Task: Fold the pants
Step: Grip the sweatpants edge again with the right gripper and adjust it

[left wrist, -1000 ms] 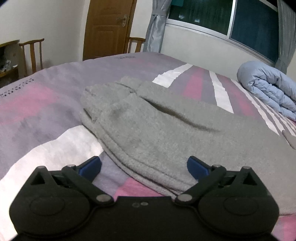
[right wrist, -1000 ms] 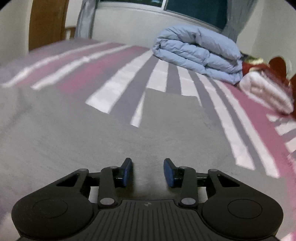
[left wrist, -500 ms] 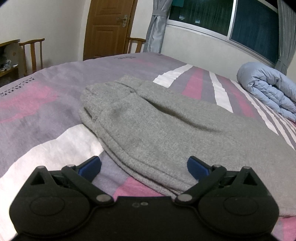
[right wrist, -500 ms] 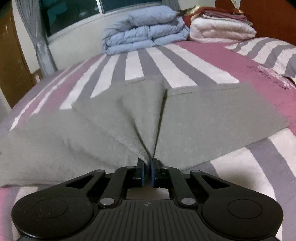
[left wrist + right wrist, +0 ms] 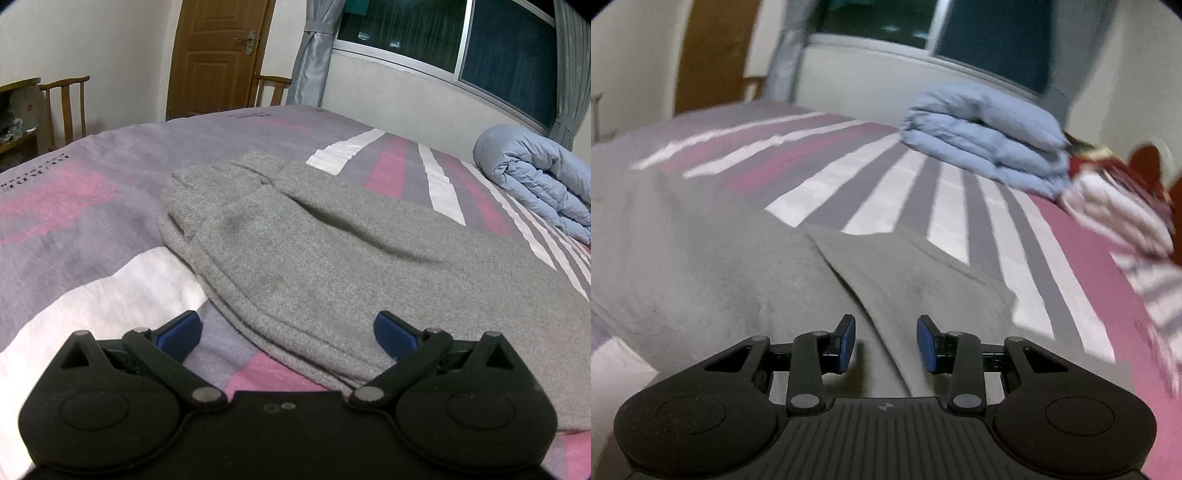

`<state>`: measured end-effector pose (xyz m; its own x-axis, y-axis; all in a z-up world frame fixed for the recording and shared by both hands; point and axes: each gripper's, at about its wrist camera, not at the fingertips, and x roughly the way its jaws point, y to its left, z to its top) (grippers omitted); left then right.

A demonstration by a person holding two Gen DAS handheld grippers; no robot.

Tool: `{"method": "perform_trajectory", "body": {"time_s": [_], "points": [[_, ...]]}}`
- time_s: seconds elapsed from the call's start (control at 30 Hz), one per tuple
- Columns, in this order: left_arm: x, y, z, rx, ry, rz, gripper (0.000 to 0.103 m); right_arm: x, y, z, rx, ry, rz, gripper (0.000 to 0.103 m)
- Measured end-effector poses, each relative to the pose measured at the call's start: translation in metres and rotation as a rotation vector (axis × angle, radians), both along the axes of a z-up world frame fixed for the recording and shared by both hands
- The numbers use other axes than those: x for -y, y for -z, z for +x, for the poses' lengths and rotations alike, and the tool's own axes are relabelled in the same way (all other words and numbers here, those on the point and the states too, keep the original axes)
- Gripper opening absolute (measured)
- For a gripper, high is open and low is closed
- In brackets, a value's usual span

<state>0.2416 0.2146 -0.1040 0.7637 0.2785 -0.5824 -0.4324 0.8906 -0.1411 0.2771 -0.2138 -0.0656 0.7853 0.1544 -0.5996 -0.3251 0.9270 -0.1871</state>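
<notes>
Grey knit pants [image 5: 332, 251] lie flat on the striped bed, waistband end toward the far left. My left gripper [image 5: 288, 334] is wide open and empty, hovering over the pants' near edge, its blue fingertips [image 5: 393, 330] spread either side of the hem. In the right wrist view the pants [image 5: 738, 266] fill the lower left, with a leg fold [image 5: 905, 273] lying across them. My right gripper [image 5: 886, 341] is open and empty, just above that fold's edge. This view is blurred by motion.
The bed cover [image 5: 92, 206] has purple, pink and white stripes. A rolled light-blue duvet [image 5: 535, 181] lies at the far right, also seen in the right wrist view [image 5: 982, 140]. A folded white and red blanket [image 5: 1119, 206] lies beside it. Wooden chairs [image 5: 66, 107] and a door stand beyond the bed.
My right gripper was shut on a pinch of the pants half a second ago; now it is open, the fabric lies flat, and the view has swung. My left gripper has not moved.
</notes>
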Motion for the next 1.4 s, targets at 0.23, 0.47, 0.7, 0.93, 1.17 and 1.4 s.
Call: {"method": "perform_trajectory", "body": {"time_s": [0.23, 0.47, 0.7, 0.93, 1.17, 1.4], "points": [[-0.001, 0.0, 0.0, 0.0, 0.002, -0.005, 0.096, 0.063, -0.014, 0.02, 0.031, 0.2, 0.273, 0.006], [-0.001, 0.0, 0.0, -0.002, 0.002, -0.003, 0.096, 0.221, 0.031, -0.035, -0.067, 0.684, 0.717, 0.001], [0.003, 0.0, 0.004, -0.013, -0.011, 0.015, 0.097, 0.251, 0.038, -0.063, -0.053, 0.57, 0.826, 0.002], [0.007, 0.001, 0.006, -0.014, -0.018, 0.023, 0.097, 0.206, 0.011, -0.04, -0.003, 0.409, 0.625, 0.067], [0.007, 0.001, 0.006, -0.013, -0.019, 0.021, 0.097, 0.165, 0.013, -0.014, -0.051, 0.274, 0.526, 0.047], [0.006, 0.002, 0.005, -0.009, -0.017, 0.009, 0.097, 0.143, 0.005, 0.027, -0.045, 0.243, 0.365, 0.043]]}}
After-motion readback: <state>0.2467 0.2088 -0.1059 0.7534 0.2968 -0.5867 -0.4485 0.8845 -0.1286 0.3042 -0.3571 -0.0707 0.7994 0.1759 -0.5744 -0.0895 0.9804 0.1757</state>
